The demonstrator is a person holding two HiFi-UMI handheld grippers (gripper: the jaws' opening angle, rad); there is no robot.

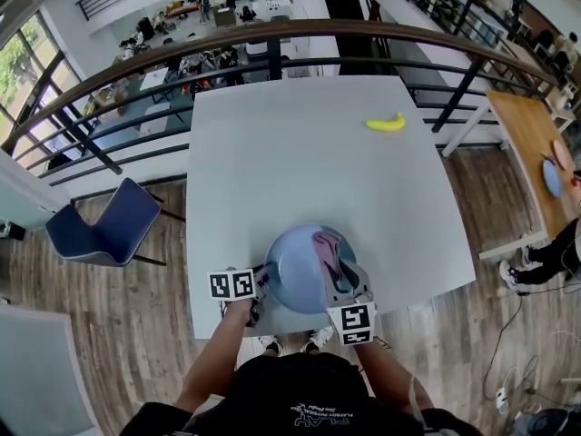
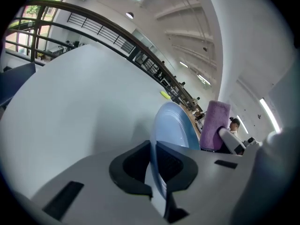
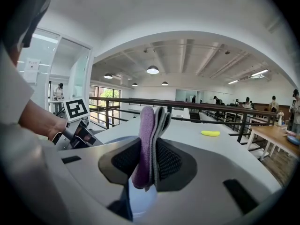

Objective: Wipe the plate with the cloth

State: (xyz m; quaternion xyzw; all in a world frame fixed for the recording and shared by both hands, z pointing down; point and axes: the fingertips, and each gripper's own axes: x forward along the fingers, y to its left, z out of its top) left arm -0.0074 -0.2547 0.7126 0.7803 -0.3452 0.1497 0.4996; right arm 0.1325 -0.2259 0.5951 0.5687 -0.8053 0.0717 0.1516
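The plate [image 1: 290,269] is blue, cloth [image 1: 329,252] purple (grey-backed).

Black T-shirt [image 1: 272,391] bears white print — shoes [image 1: 320,337] are white.

We stand on wood floor [image 1: 136,316] — blue chair [image 1: 109,221] at nine o'clock, curved railing [image 1: 272,33] at twelve, window [image 1: 18,62] at ten.

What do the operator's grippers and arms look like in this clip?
The left gripper and right gripper match: light-grey bodies and curved black pads with a mesh texture. Each carries a white cube printed with black square markers. No cables show. The person wears a black short-sleeved T-shirt with white print; the forearms are bare.
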